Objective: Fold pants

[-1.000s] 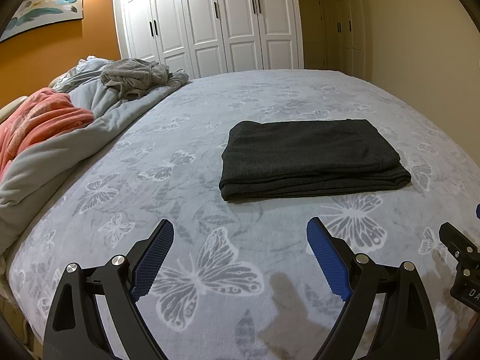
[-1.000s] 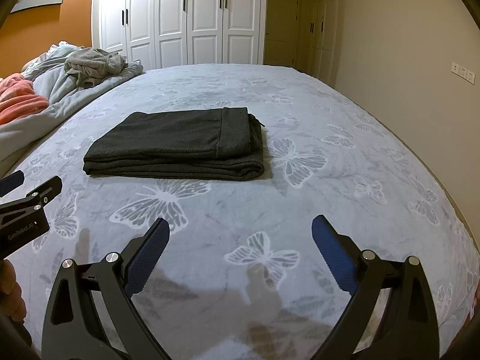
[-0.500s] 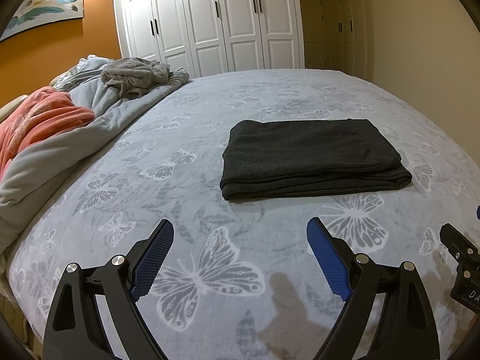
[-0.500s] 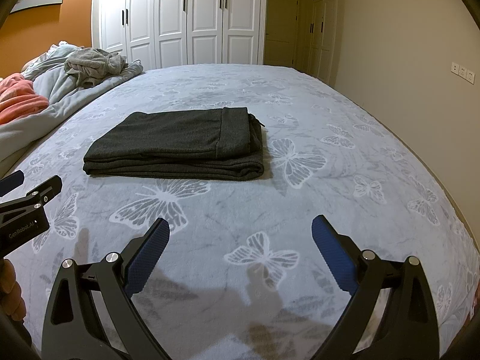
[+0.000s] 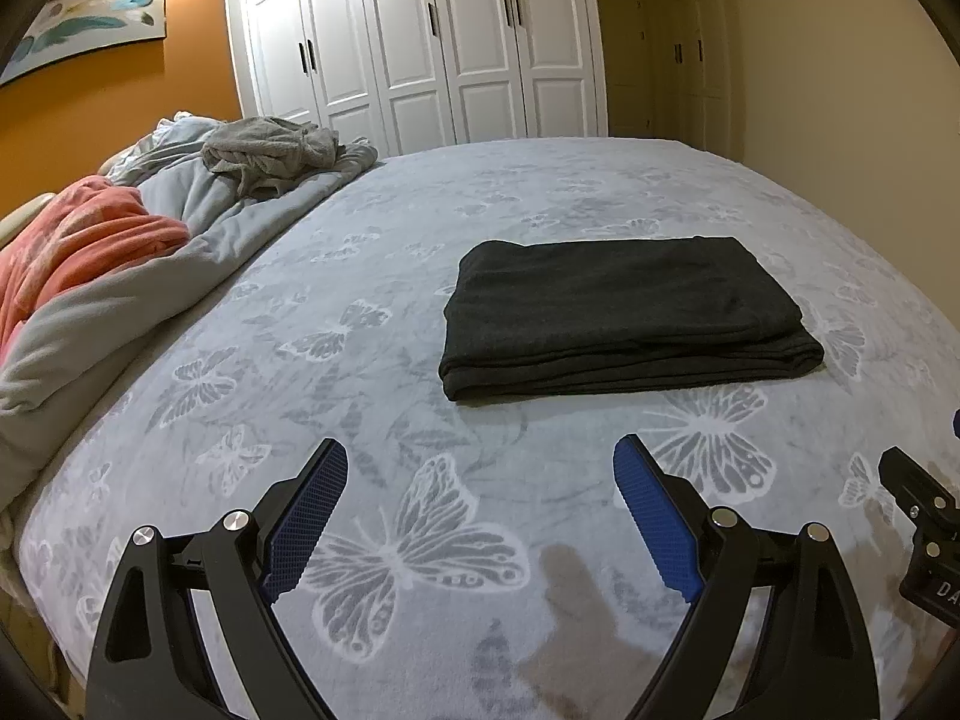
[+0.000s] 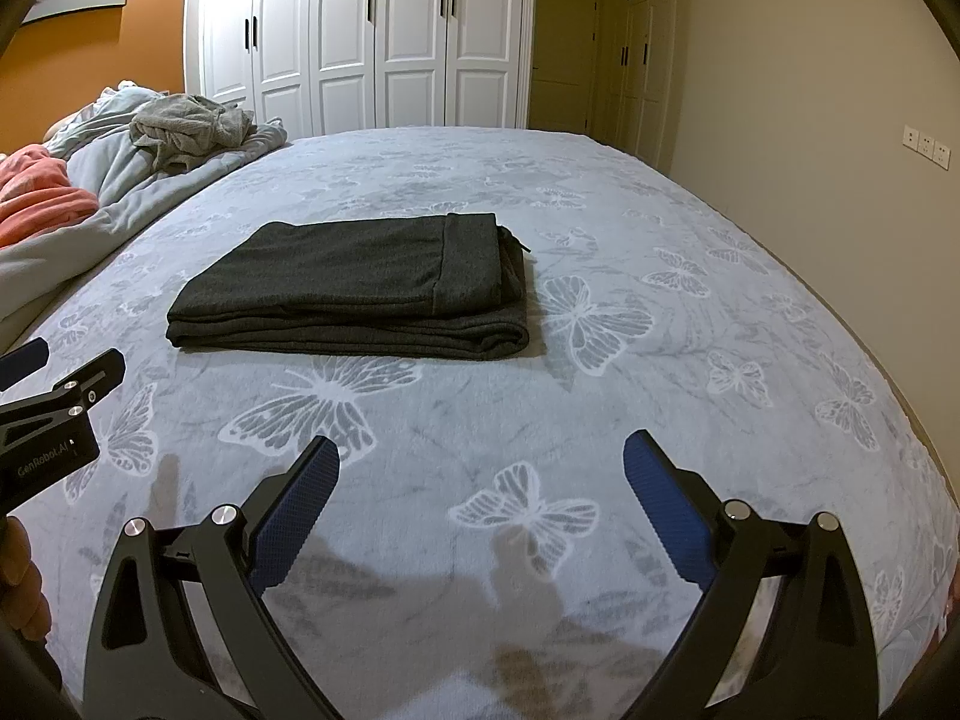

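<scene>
Judging by the tidy stack, the folding looks finished: the butterfly-print bedspread (image 5: 420, 276) carries the dark grey pants (image 5: 624, 312) as a compact rectangle of several layers, hem band on top at the stack's right end in the right wrist view. Beyond the pants to the left lies a rumpled grey duvet (image 5: 198, 228) with a coral blanket (image 5: 78, 240). Nearer than the pants, well apart from them, the left gripper (image 5: 480, 516) and right gripper (image 6: 480, 510) hang above bare bedspread, jaws spread wide, holding and touching nothing. Any next move would probably be withdrawal, or a light squaring of edges.
</scene>
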Available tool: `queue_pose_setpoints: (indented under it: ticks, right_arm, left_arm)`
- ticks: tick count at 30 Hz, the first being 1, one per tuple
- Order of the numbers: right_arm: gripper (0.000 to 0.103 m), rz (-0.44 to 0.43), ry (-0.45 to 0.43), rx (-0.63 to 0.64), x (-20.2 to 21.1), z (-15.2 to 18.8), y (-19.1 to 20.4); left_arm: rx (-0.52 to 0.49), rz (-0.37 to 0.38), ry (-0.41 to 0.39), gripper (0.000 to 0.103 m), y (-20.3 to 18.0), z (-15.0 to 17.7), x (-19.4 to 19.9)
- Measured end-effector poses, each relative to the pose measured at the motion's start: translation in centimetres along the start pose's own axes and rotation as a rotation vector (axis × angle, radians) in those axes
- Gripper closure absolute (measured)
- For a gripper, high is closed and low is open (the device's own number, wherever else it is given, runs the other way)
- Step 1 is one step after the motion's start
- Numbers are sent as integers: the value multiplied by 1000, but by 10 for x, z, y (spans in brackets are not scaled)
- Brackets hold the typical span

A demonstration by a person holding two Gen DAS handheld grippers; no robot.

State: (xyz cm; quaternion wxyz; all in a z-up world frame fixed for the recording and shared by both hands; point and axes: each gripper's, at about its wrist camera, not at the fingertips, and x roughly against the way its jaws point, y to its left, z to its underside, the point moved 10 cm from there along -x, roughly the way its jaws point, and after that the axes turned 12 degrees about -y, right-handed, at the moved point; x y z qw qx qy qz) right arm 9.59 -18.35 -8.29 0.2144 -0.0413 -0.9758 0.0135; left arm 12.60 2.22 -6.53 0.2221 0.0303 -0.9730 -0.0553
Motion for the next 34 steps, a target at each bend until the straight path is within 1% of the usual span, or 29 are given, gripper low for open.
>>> queue_pose_setpoints:
  ticks: [15,20,22,26,28,30,32,34]
  right_arm:
    - [9,-7,5,9,-3,3,-2]
    - [9,-15,10,20,-6,6,-3]
    - [9,-16,12,24,-6,8,-2]
    - [9,-20,13,32,-6,9,-1]
    - [9,-22,14,32,-7,9,-1]
    - [9,-24,17,33,-8,9,-1]
    - [9,-26,18,35,-8,9,-1]
    - [9,-26,18,38,-9,9,-1]
  left_arm:
    - [-5,-4,1,15,-2,1,0]
    - [18,-42,-24,15,7,2,2]
    - [30,-41,-27,15,10,2,2]
    - [41,-28,-4,15,12,4,-1]
    - [40,-3,14,15,10,5,-1]
    - [45,27,3,15,6,3,1]
    - [22,21,-21,15,3,0,4]
    - [3,21,-24,15,0,0,5]
